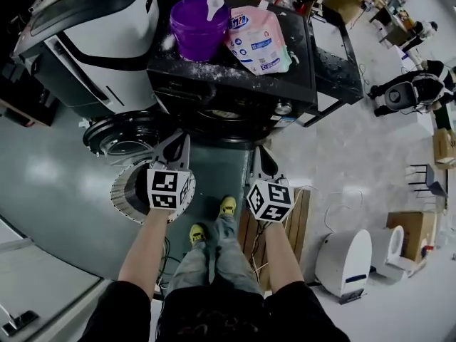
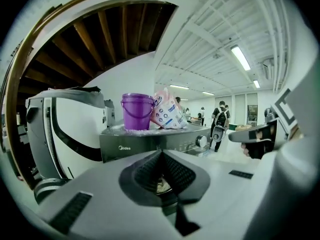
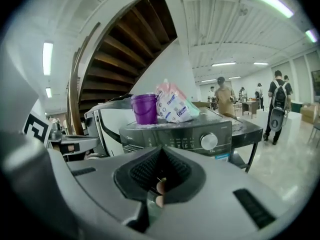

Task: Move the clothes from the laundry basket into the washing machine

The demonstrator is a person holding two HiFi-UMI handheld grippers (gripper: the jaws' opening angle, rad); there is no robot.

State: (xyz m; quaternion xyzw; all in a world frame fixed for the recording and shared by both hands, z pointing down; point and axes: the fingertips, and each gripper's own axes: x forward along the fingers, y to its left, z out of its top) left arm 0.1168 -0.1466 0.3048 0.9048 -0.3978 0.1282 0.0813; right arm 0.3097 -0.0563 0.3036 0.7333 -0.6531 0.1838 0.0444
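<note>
The dark front-loading washing machine (image 1: 235,84) stands ahead of me, its round door (image 1: 125,137) swung open to the left. A round white laundry basket (image 1: 122,199) sits on the floor under my left hand; its inside is dark and I cannot make out any clothes. My left gripper (image 1: 177,145) hangs above the basket's rim, shut and empty. My right gripper (image 1: 262,157) is level with it in front of the machine, also shut and empty. In the left gripper view the pads (image 2: 150,170) meet below the machine's front (image 2: 150,145). The right gripper view shows the same, pads (image 3: 145,171) closed under the control panel (image 3: 190,133).
A purple bucket (image 1: 198,27) and a pink detergent pouch (image 1: 258,40) rest on the machine's top. A white appliance (image 1: 92,41) stands to the left. A wooden pallet (image 1: 296,219) and a white device (image 1: 345,255) lie at my right. People (image 1: 413,84) stand far right.
</note>
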